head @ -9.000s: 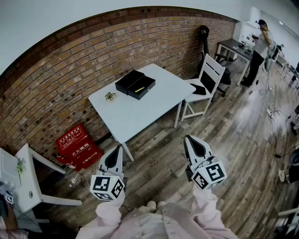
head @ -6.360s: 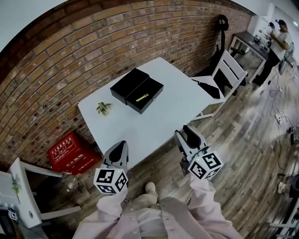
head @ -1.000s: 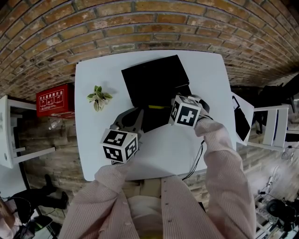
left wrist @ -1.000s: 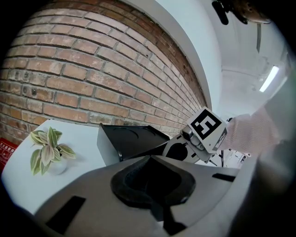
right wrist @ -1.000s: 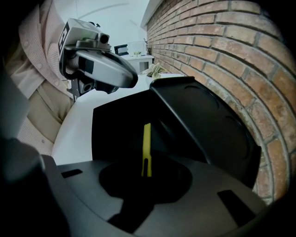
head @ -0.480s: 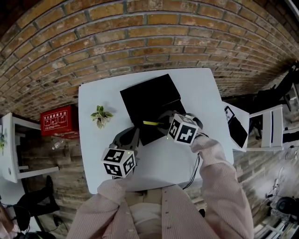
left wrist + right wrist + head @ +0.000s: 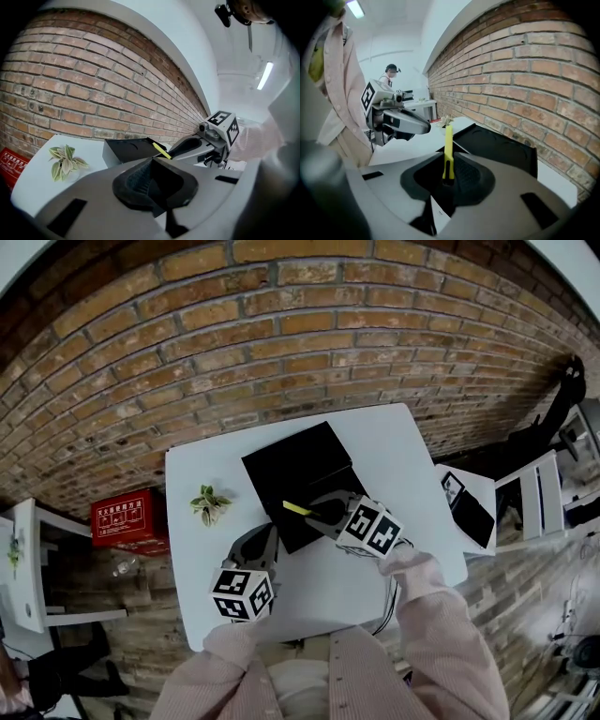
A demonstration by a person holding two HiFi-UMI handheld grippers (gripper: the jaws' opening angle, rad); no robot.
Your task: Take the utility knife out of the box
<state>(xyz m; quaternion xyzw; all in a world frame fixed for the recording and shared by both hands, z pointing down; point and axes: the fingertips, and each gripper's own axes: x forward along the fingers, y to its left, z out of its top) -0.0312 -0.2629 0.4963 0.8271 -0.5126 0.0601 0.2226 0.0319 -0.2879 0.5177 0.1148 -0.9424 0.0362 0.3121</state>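
The open black box [image 7: 298,463] lies on the white table [image 7: 398,460], its lid spread toward the brick wall. My right gripper [image 7: 324,508] hovers over the box's near half, shut on the yellow utility knife [image 7: 298,508]. In the right gripper view the utility knife [image 7: 448,143] sticks out forward between the pads, above the box [image 7: 499,143]. My left gripper [image 7: 269,538] hangs just left of the box's near corner, shut with nothing in it. In the left gripper view the knife [image 7: 161,151] and the right gripper [image 7: 188,146] show beyond the box [image 7: 123,149].
A small potted plant [image 7: 210,503] stands on the table left of the box. A red case [image 7: 128,519] lies on the floor at the left. A white chair [image 7: 469,505] with a dark item on its seat stands at the right.
My right gripper has risen from inside the box with the yellow knife and tilted more level. The left gripper has lifted a little. The head view has drawn back.
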